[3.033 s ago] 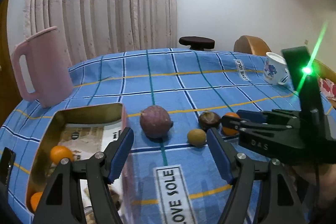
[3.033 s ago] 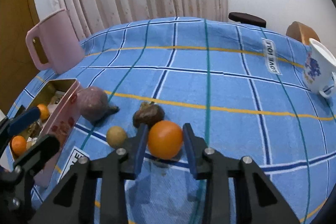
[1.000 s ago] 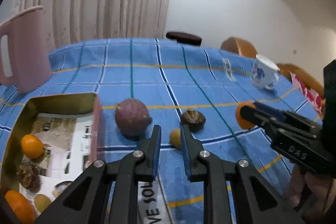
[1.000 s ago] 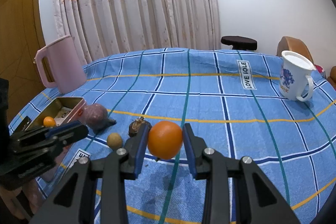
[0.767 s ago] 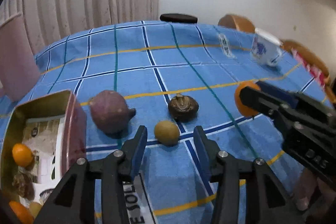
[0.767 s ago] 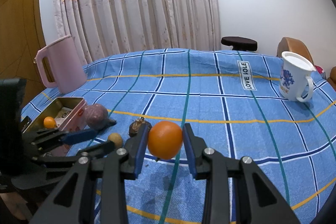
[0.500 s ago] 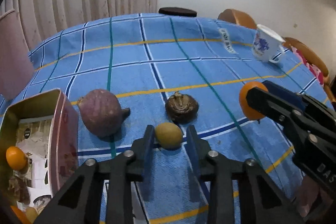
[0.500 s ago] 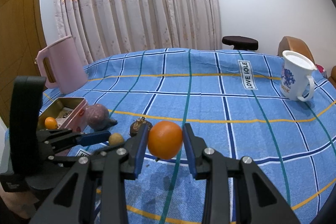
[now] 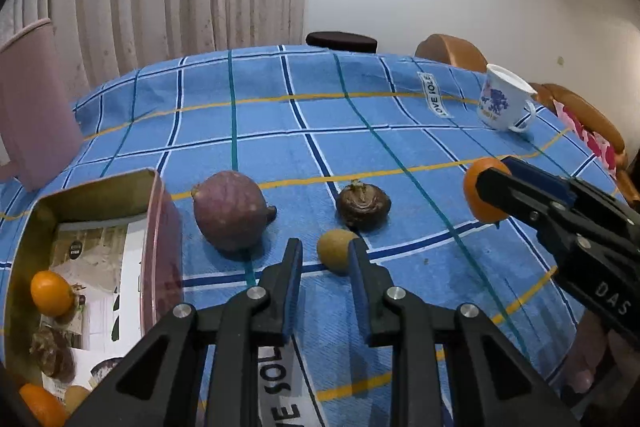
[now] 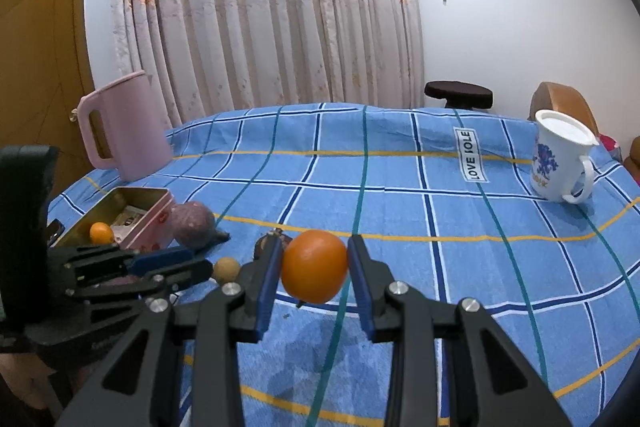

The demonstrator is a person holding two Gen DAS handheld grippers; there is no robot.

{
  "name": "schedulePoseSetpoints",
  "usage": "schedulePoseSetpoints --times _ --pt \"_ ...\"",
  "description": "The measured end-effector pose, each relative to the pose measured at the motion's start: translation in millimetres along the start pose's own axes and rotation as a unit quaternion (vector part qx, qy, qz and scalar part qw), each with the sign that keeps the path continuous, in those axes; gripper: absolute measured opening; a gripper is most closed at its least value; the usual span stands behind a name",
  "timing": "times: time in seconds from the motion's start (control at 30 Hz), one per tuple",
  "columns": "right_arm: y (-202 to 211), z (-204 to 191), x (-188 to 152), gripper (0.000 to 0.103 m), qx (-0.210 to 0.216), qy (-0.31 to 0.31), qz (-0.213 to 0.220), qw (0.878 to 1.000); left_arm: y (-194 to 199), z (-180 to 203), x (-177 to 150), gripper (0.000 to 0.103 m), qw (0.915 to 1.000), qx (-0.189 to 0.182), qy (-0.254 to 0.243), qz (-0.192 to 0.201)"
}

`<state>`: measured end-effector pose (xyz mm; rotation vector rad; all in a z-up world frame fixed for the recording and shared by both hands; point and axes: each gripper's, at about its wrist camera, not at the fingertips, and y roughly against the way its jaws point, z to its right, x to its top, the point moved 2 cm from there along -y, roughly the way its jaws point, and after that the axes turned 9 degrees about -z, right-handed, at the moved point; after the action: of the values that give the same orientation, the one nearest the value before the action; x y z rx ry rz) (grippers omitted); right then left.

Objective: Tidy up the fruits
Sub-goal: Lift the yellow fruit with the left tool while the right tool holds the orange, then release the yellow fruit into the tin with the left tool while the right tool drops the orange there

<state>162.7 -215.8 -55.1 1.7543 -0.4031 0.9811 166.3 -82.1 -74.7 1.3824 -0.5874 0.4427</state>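
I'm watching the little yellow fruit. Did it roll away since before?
No. The little yellow fruit lies in the same spot on the cloth, just before the dark brown fruit. Only the left tool came around it.

The left gripper (image 9: pixel 322 259) is matte black plastic, built of angular struts with triangular cut-outs, each linkage pinned by round silver screws. Its two fingers (image 9: pixel 291 267) carry flat blue pads on their inner faces. The right gripper (image 10: pixel 312 263) is the same build: black open-frame arms, silver screw heads, blue pads (image 10: pixel 267 283). Seen from the left wrist camera, its side bears the white letters "DAS". A tall black block rises from the left gripper's body at the far left of the right wrist view.
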Motion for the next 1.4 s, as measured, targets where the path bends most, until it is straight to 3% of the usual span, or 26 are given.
schedulePoseSetpoints --times 0.1,0.2,0.33,0.37,0.4,0.5,0.7,1.0,1.4 --pt "-2 1 0 0.037 0.000 0.001 -0.004 1.000 -9 5 2 0.033 0.9997 -0.009 -0.008 -0.021" --pt "-2 4 0 0.037 0.006 -0.004 -0.002 1.000 -21 12 8 0.050 0.9992 -0.008 -0.011 -0.038" --pt "-1 8 0 0.037 0.015 -0.012 0.000 1.000 -32 18 14 0.050 0.9983 0.008 -0.023 -0.053" --pt "-1 9 0 0.037 0.016 -0.013 0.000 1.000 -33 20 13 0.046 0.9980 0.013 -0.027 -0.055" --pt "-1 9 0 0.037 0.019 -0.015 0.001 1.000 -33 22 12 0.031 0.9978 0.016 -0.032 -0.056" --pt "-1 10 -1 0.037 0.022 -0.017 0.003 1.000 -28 22 10 0.031 0.9981 0.016 -0.034 -0.048" --pt "2 3 -2 0.037 0.016 -0.005 0.009 1.000 9 19 2 0.031 0.9990 0.020 -0.038 0.012" --pt "1 -38 5 0.037 0.044 0.027 0.011 0.999 67 -21 -10 0.031 0.9958 0.042 -0.002 0.081" --pt "-5 -114 35 0.037 0.092 0.088 0.017 0.992 93 -86 -33 0.031 0.9912 0.084 0.047 0.090"
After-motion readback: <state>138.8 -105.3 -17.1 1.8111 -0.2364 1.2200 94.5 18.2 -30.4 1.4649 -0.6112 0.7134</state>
